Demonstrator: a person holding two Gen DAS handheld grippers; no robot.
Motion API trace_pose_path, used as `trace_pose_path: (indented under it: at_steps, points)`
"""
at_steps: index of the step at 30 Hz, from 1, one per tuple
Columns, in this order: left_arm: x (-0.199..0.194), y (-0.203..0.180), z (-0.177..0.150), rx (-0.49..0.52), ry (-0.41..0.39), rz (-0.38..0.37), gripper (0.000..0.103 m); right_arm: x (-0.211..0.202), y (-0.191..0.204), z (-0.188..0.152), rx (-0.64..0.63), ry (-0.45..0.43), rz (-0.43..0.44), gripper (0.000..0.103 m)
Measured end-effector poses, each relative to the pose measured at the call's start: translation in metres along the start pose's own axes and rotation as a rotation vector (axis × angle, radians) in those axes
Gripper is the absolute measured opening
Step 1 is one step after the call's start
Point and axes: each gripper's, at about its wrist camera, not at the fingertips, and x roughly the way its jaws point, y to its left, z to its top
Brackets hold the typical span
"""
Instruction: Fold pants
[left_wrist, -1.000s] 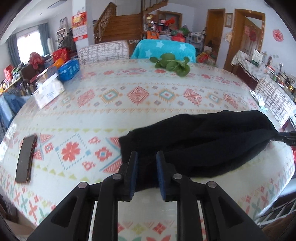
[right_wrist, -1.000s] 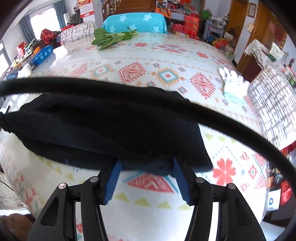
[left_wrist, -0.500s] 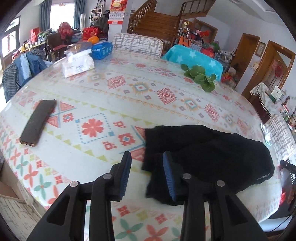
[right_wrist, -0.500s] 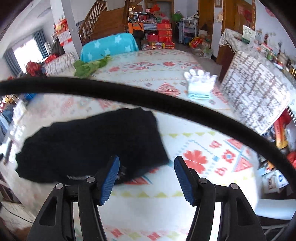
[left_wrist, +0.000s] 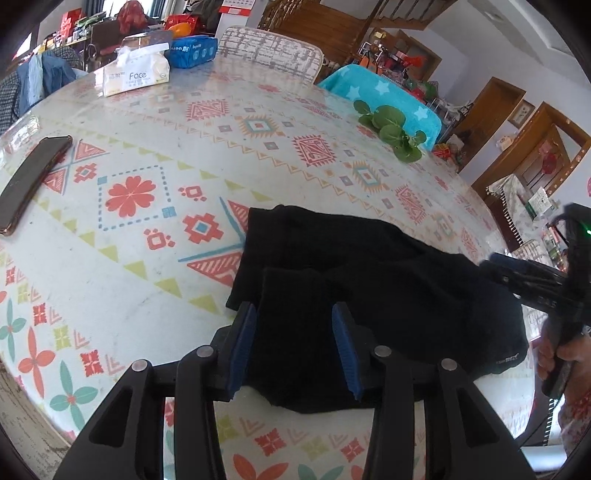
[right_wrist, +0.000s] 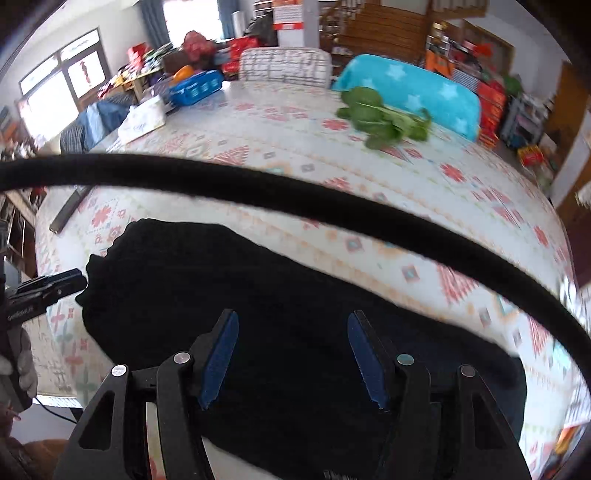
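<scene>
Black pants (left_wrist: 369, 288) lie folded in a long bundle near the front edge of the patterned table (left_wrist: 258, 122). My left gripper (left_wrist: 293, 325) is open, its blue pads either side of the bundle's left end, holding nothing. My right gripper (right_wrist: 291, 343) is open above the right part of the pants (right_wrist: 258, 295), holding nothing. The right gripper also shows at the right edge of the left wrist view (left_wrist: 532, 277). The left gripper shows at the left edge of the right wrist view (right_wrist: 44, 288).
A dark phone (left_wrist: 29, 188) lies at the table's left. A tissue pack (left_wrist: 135, 75) and a blue box (left_wrist: 192, 51) sit far left. Green leaves (left_wrist: 391, 129) lie at the far side. A black cable (right_wrist: 332, 214) crosses the right wrist view.
Both grippers have let go of the pants and opened. The pants now lie flat on the table. The right gripper swung back over the bundle; the left came closer to its end.
</scene>
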Motion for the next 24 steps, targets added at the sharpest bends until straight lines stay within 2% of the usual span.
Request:
trace_pose_path:
  at_steps: [3, 7, 8, 9, 10, 11, 12, 16, 18, 22, 24]
  points:
    - [0.007, 0.002, 0.009, -0.004, -0.002, -0.019, 0.046, 0.024, 0.008, 0.014, -0.057, 0.019, -0.036, 0.066]
    - [0.025, 0.004, 0.021, -0.004, 0.022, -0.03, 0.047, 0.05, -0.003, 0.016, -0.053, 0.077, -0.025, 0.066]
    - [0.029, 0.004, 0.023, -0.002, 0.031, -0.031, 0.047, 0.054, -0.005, 0.015, -0.045, 0.089, -0.016, 0.063]
    - [0.032, 0.003, 0.024, 0.003, 0.038, -0.03, 0.047, 0.055, -0.008, 0.013, -0.037, 0.096, -0.004, 0.054]
    - [0.034, 0.001, 0.025, 0.015, 0.051, -0.025, 0.039, 0.057, -0.008, 0.011, -0.03, 0.103, 0.003, 0.021]
    - [0.035, -0.002, 0.025, 0.03, 0.058, -0.021, 0.018, 0.058, -0.01, 0.01, -0.022, 0.108, 0.0, 0.01]
    - [0.034, -0.004, 0.026, 0.038, 0.062, -0.022, 0.012, 0.055, -0.012, 0.01, -0.008, 0.099, 0.008, 0.01]
    - [0.015, -0.012, 0.034, 0.044, 0.034, -0.04, 0.009, 0.037, -0.023, 0.014, 0.049, 0.055, 0.041, 0.006]
    - [0.008, -0.012, 0.043, 0.038, 0.014, -0.047, 0.0, 0.029, -0.026, 0.018, 0.061, 0.037, 0.05, 0.006]
    - [0.012, -0.006, 0.064, 0.012, 0.005, -0.041, 0.0, 0.022, -0.042, 0.027, 0.102, 0.016, 0.073, 0.008]
    - [0.019, -0.004, 0.069, 0.012, 0.008, -0.013, 0.0, 0.023, -0.05, 0.028, 0.116, 0.024, 0.054, 0.014]
